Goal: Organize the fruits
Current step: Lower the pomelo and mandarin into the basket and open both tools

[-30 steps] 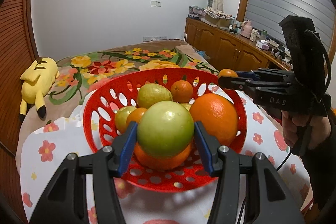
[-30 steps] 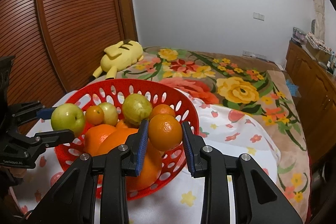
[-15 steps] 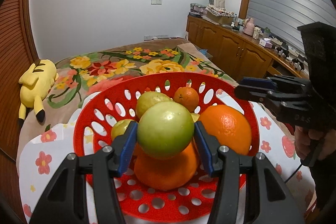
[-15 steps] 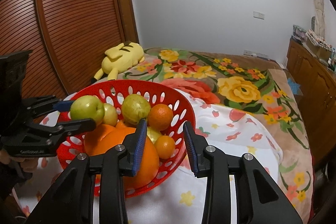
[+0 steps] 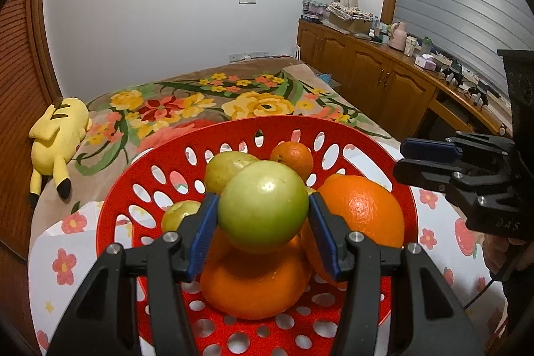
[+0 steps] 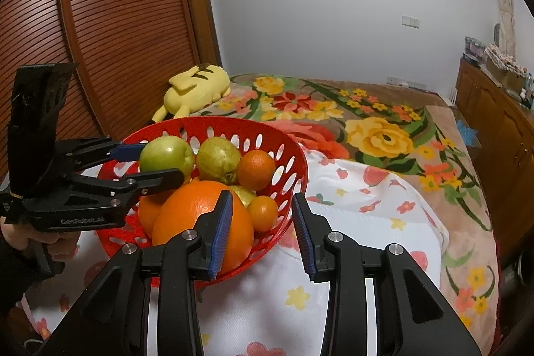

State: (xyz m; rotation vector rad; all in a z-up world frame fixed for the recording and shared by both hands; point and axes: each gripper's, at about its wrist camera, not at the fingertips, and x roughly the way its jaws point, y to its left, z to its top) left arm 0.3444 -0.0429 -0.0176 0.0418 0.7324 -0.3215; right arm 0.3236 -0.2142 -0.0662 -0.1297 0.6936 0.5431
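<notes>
A red perforated basket (image 5: 367, 135) (image 6: 293, 155) on a floral cloth holds oranges and green fruits. My left gripper (image 5: 263, 219) (image 6: 157, 164) is shut on a green apple (image 5: 263, 209) (image 6: 167, 155) and holds it above the basket's fruit. My right gripper (image 6: 262, 219) is open and empty at the basket's near right rim; it shows at the right of the left wrist view (image 5: 420, 159). A small orange (image 6: 262, 212) lies in the basket just beyond its fingers. A large orange (image 5: 362, 209) (image 6: 202, 217) and a yellow-green pear (image 6: 218, 159) lie in the basket.
The white floral cloth (image 6: 350, 222) covers a table in front of a bed with a flowered blanket (image 6: 367, 122). A yellow plush toy (image 5: 58, 132) (image 6: 197, 85) lies on the bed. Wooden cabinets (image 5: 383, 75) stand at the right, a slatted wooden door (image 6: 116, 22) at the left.
My right gripper has opened and let go of the small orange, which now lies in the basket. My left gripper has carried the green apple further over the basket.
</notes>
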